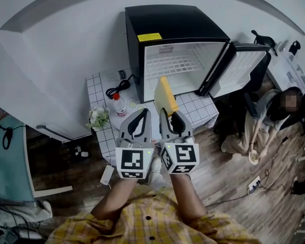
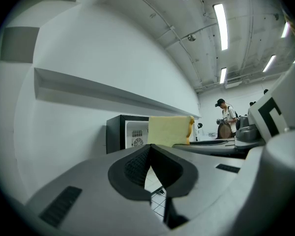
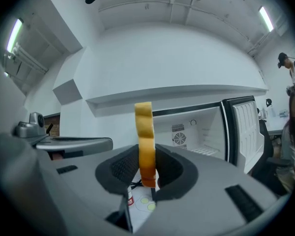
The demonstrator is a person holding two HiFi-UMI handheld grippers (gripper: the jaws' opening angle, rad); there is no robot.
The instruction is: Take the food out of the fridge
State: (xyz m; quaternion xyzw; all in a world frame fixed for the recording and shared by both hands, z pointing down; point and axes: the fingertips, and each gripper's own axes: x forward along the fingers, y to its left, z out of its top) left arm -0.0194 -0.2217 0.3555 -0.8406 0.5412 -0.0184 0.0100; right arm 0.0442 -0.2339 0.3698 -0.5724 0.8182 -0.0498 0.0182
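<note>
- A pale yellow bread slice [image 1: 165, 94] with a darker crust stands on edge, its lower end clamped between the jaws of the right gripper [image 1: 172, 117], just in front of the fridge.
- The small black fridge [image 1: 175, 27] stands on the tiled table [image 1: 99, 85]. Its door [image 1: 241, 70] is swung open to the right, showing a white interior.

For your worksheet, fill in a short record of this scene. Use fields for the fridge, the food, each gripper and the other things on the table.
Fridge: fridge on tiled table, door open, no food seen inside
Food: bread slice, outside the fridge, upright on edge
Right gripper: right gripper shut on the bread slice
Left gripper: left gripper shut, empty
Also on table: bottle, flowers, cable
</note>
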